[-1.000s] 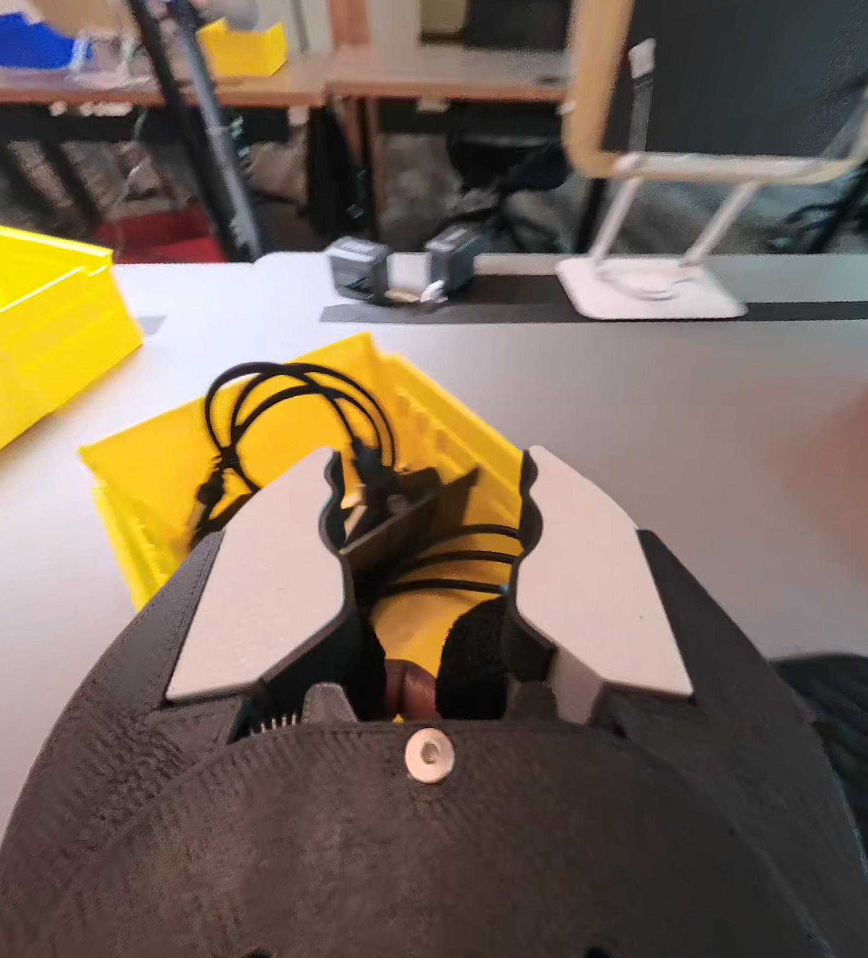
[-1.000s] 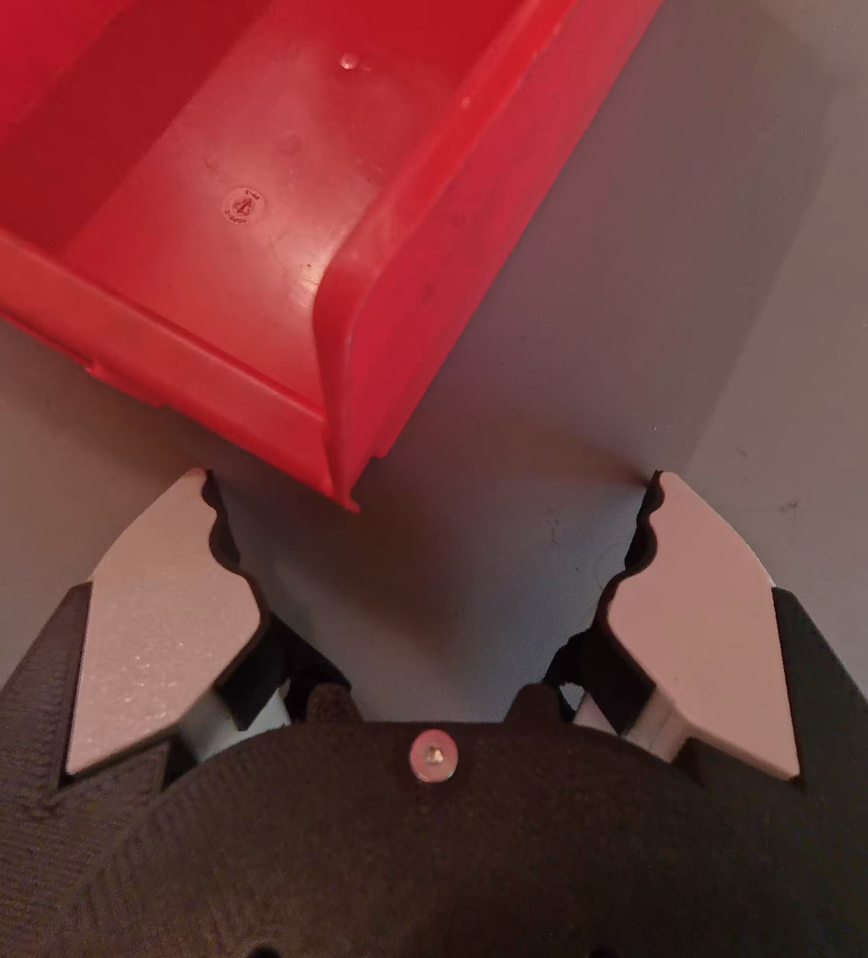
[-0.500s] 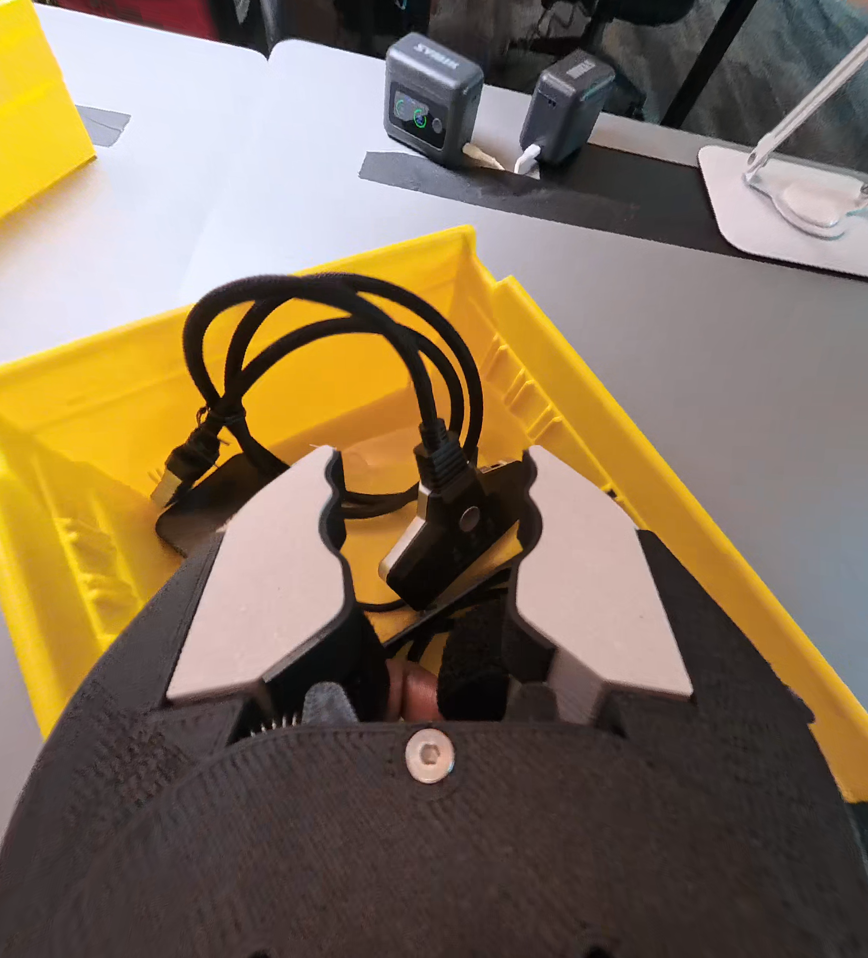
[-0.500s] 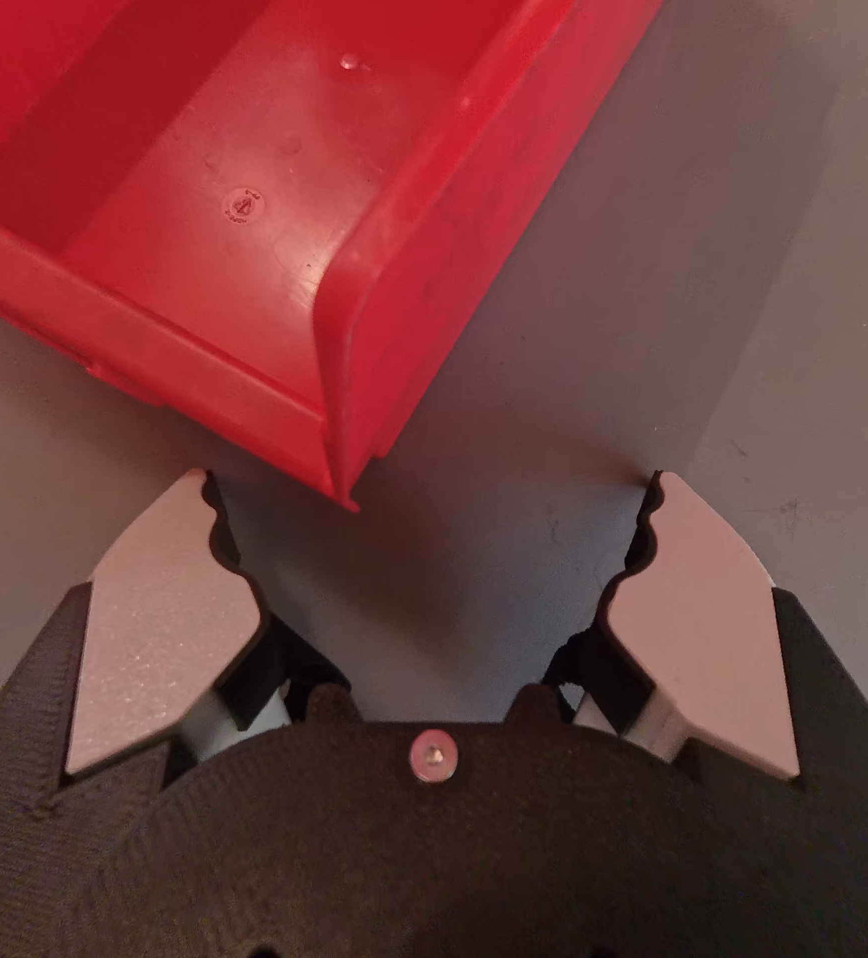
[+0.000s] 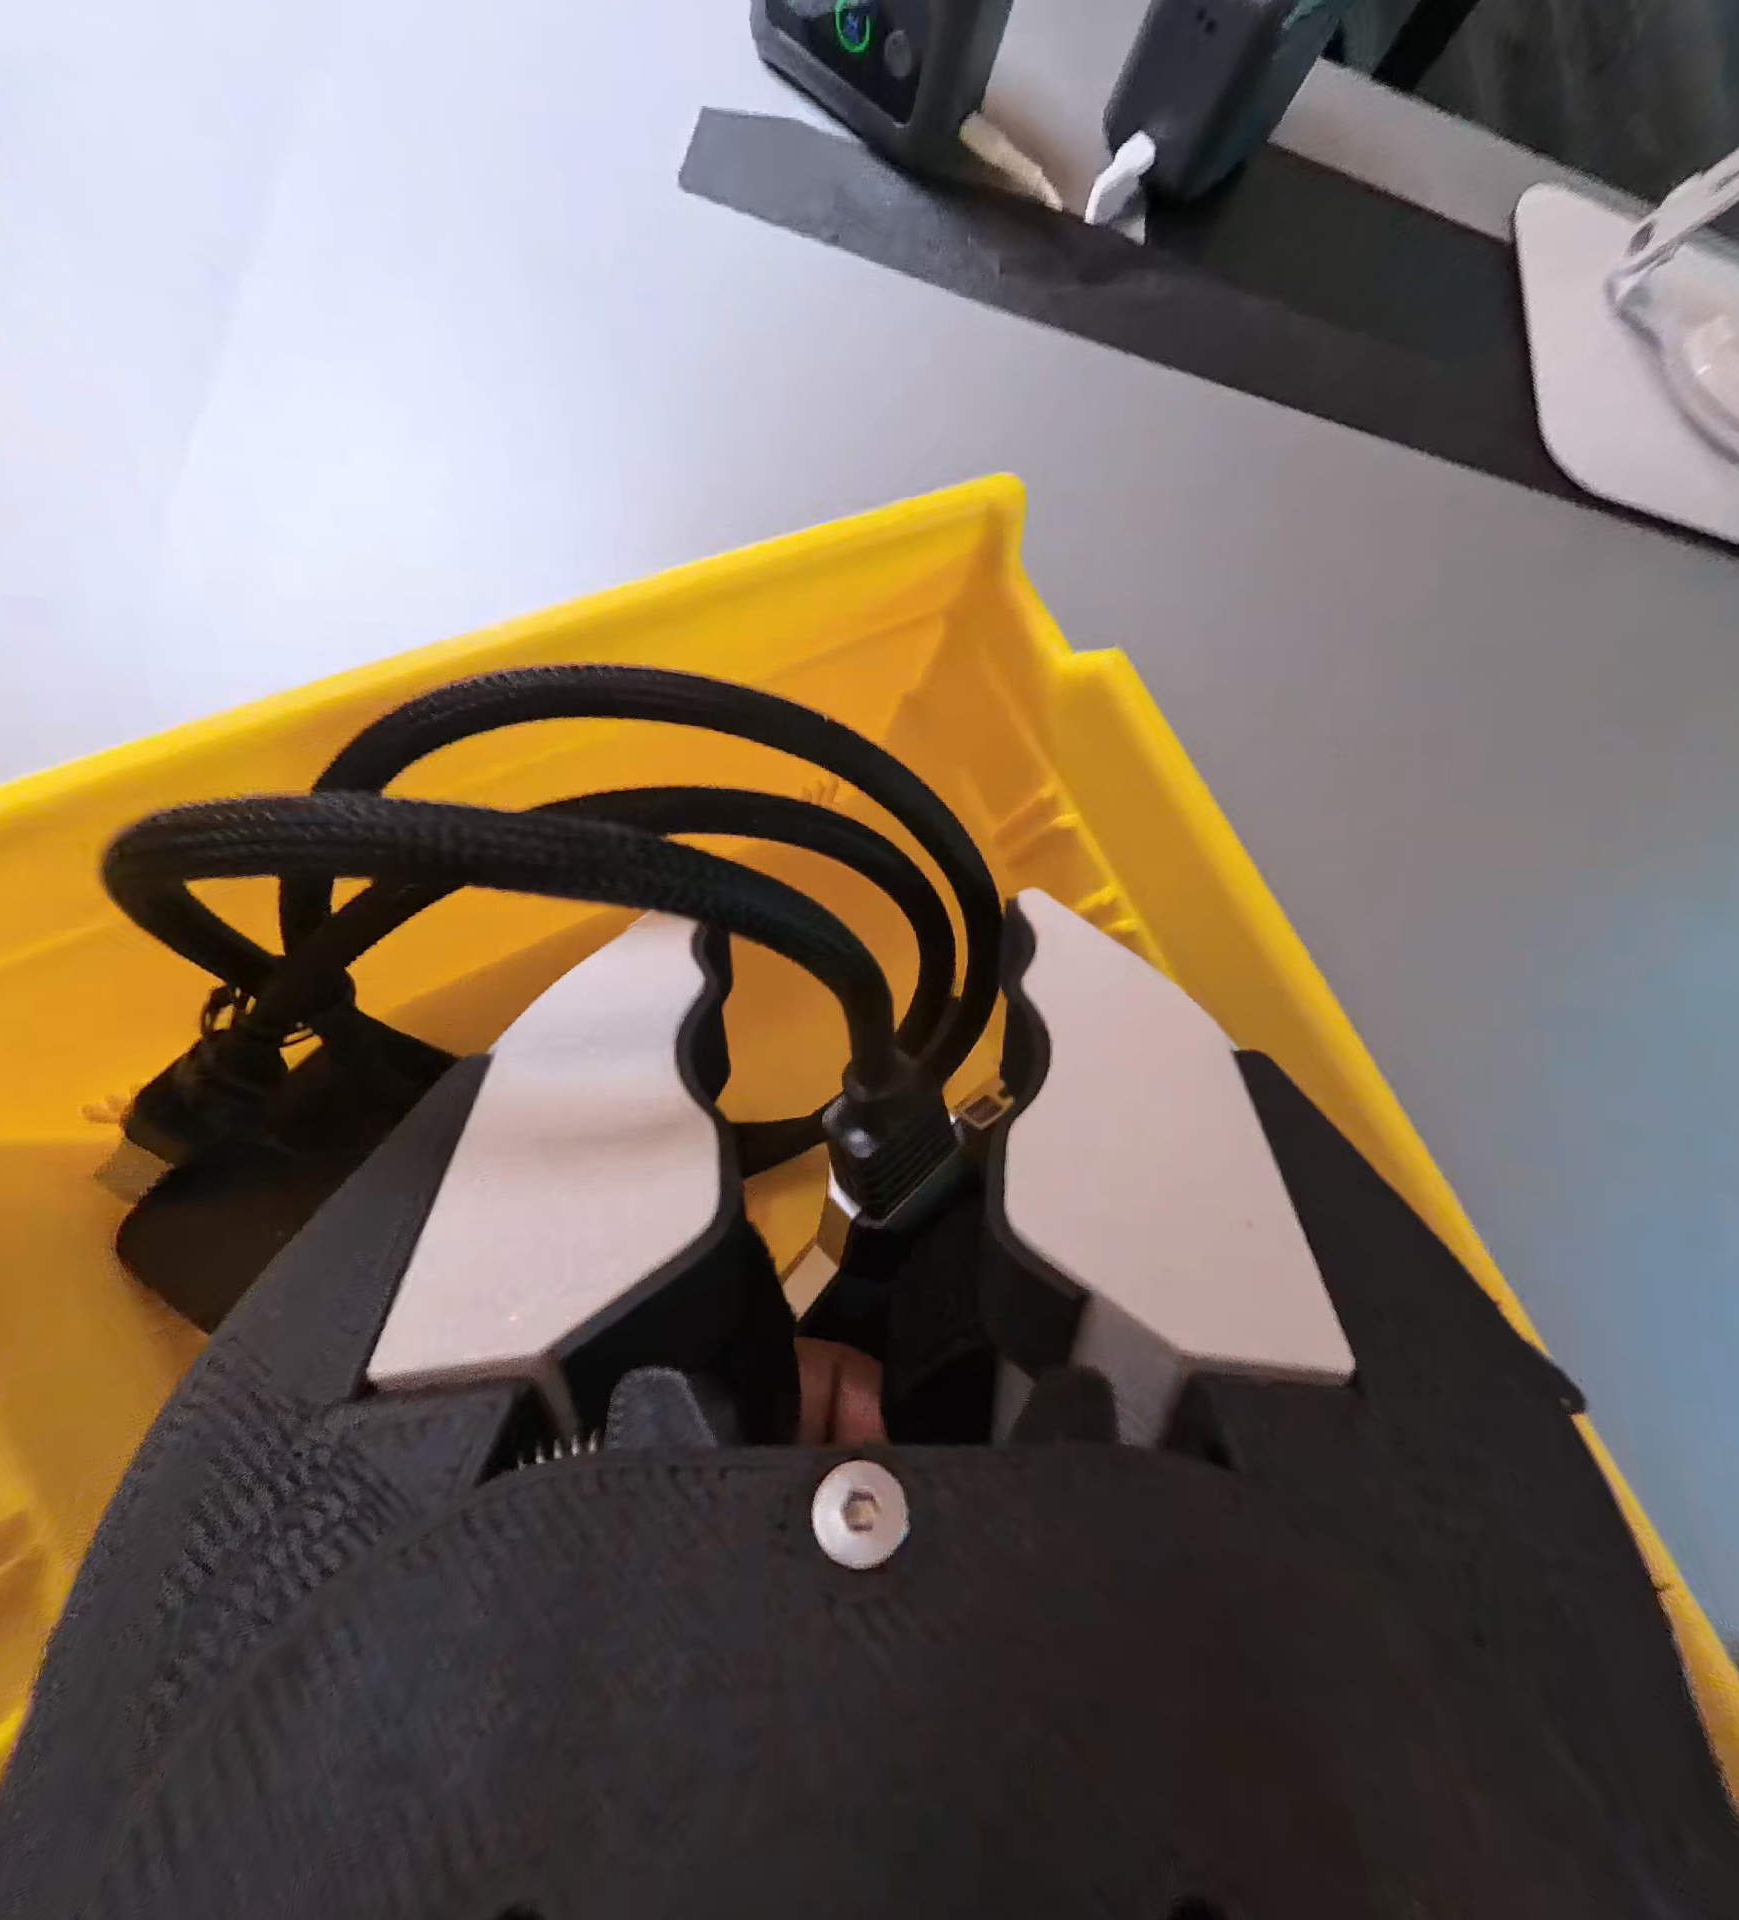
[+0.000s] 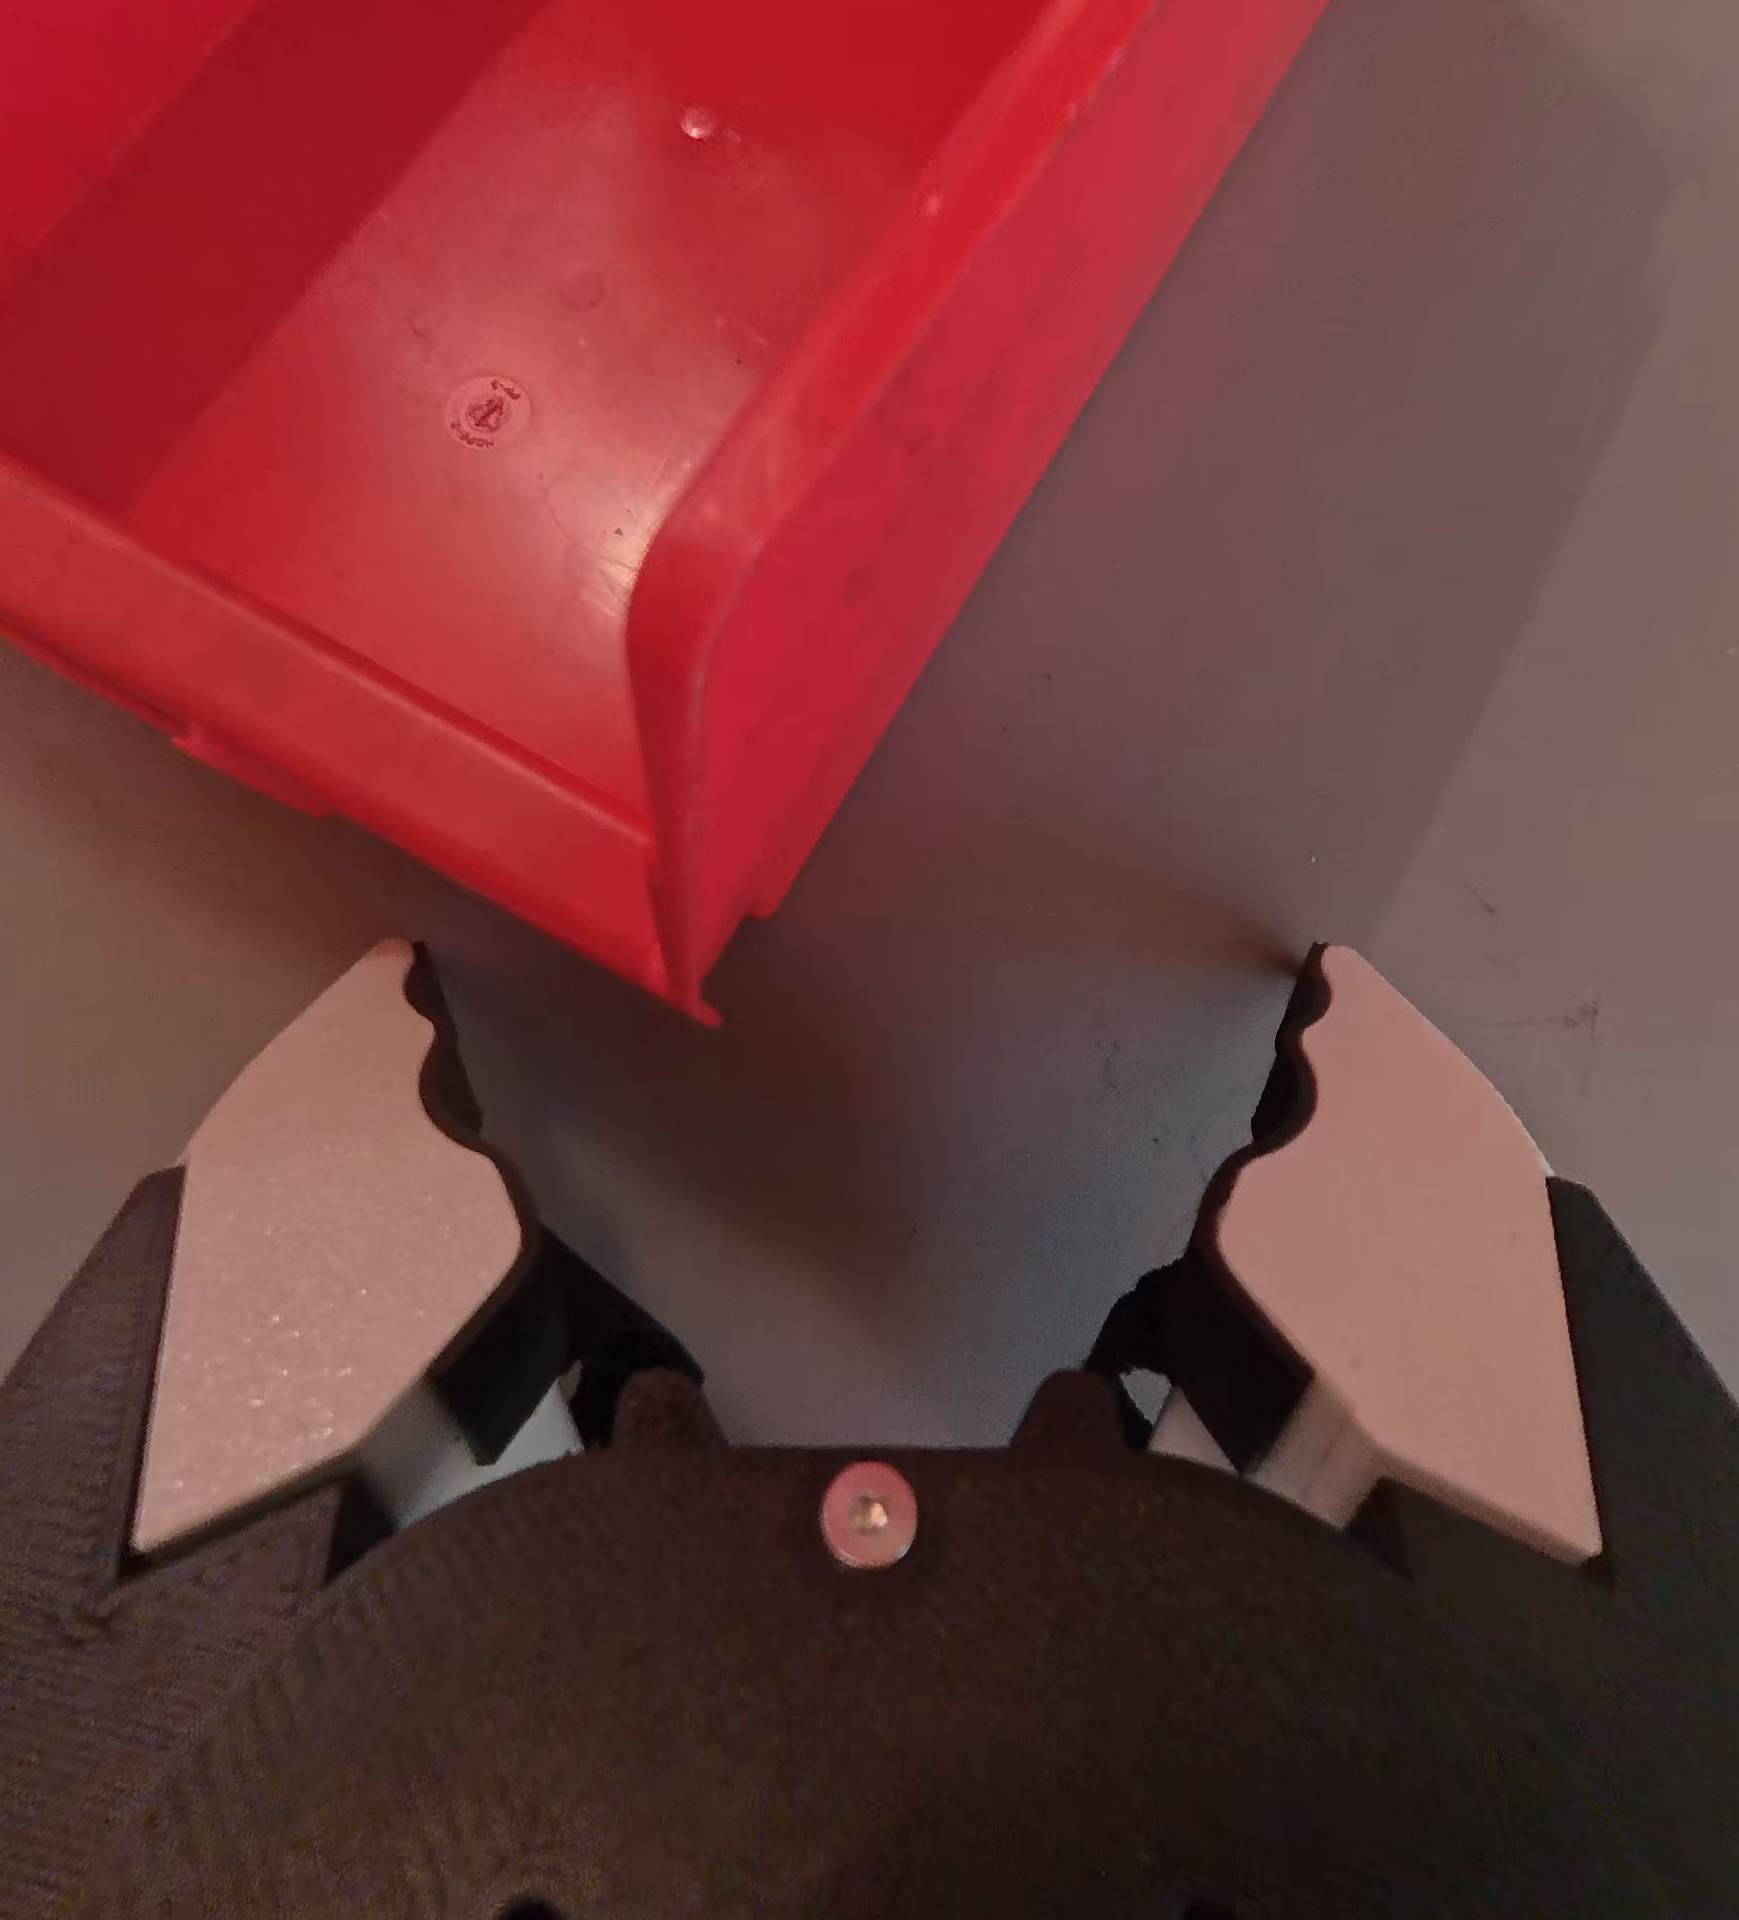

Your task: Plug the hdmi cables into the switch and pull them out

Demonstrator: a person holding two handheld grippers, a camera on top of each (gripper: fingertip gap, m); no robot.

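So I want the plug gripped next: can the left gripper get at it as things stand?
Probably yes: the left gripper is open with the HDMI plug between its fingers, in the yellow bin; only the cable loops crowd it.

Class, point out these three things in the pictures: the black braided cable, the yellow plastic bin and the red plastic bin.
black braided cable (image 5: 553,831): left wrist view, top of its loop.
yellow plastic bin (image 5: 740,613): left wrist view, far wall.
red plastic bin (image 6: 491,343): right wrist view, inside floor.
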